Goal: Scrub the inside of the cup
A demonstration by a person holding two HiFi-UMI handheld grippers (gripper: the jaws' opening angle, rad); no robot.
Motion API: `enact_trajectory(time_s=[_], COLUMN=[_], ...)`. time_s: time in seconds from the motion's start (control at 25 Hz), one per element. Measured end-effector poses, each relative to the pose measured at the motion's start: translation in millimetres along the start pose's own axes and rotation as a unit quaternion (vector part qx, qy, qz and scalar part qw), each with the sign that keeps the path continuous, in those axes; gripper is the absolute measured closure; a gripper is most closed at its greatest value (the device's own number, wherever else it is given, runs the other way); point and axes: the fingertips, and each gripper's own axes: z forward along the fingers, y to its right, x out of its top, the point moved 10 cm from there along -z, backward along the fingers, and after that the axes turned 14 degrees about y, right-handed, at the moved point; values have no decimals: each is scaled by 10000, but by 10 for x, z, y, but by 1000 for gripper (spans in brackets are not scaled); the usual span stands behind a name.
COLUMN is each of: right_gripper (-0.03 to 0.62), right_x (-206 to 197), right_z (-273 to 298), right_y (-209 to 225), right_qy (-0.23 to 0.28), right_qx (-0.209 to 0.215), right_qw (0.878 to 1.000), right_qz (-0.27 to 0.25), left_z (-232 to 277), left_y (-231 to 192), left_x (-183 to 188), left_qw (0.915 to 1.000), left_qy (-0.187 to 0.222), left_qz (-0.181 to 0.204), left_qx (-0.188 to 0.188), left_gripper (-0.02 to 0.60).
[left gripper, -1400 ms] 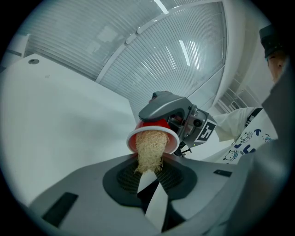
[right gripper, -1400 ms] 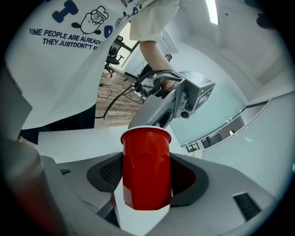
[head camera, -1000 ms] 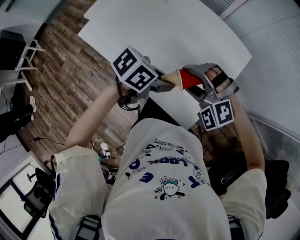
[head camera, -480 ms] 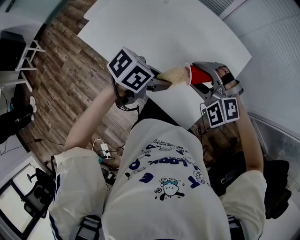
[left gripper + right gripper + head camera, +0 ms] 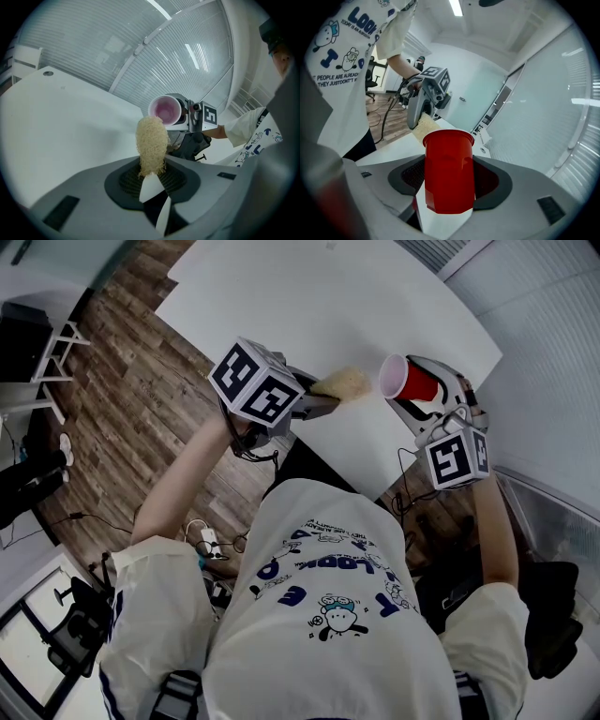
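My right gripper (image 5: 424, 399) is shut on a red plastic cup (image 5: 410, 381) with a white inside, held on its side with its mouth toward the left gripper. In the right gripper view the red cup (image 5: 449, 169) stands out from between the jaws. My left gripper (image 5: 314, 397) is shut on a tan fibrous scrubber (image 5: 343, 383), whose tip points at the cup's mouth with a gap between them. From the left gripper view the scrubber (image 5: 151, 144) sticks out of the jaws, and the cup's pale inside (image 5: 165, 109) faces it just beyond.
Both grippers hang over the near edge of a white table (image 5: 309, 306). Wooden floor (image 5: 131, 399) lies to the left, with cables by the person's feet. A glass partition wall (image 5: 154, 51) stands beyond the table.
The scrubber was inside the cup a second ago. The right gripper has drawn the cup off to the right and rolled it, so the scrubber is now out and clear of the rim.
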Motion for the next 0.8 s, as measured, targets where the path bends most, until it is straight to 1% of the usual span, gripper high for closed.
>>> enact_trajectory(time_s=[0.12,0.2,0.32,0.48,0.6,0.72,0.8], right_gripper=[307,307,307,307,307,307,307], right_x=[17,23,10,6,30,30,34], right_z=[-32,-49,-83,-136,-139,-153,-138], right_y=[44,82,145,219,258,279,292], right_qy=[255,428,709,1027,1224,1427,1578], right_qx=[-253,-487,-888,-1441,-1795,-2171,-2390], right_qw=[9982,9935,9806,9623,9430,9186,9025], right_qz=[484,937,1598,2064,2521,2977,3216], left_z=[-28,-29,-28,-36,-61,-69,-80], left_y=[35,44,42,54,85,137,140], left_x=[65,109,149,223,289,352,376], left_qw=[9994,9983,9958,9895,9822,9715,9671], left_qy=[315,521,719,1046,1333,1642,1779], left_qz=[90,148,321,485,605,823,882], left_qx=[97,197,467,872,1178,1498,1590], left_gripper=[479,479,479,479,479,479,479])
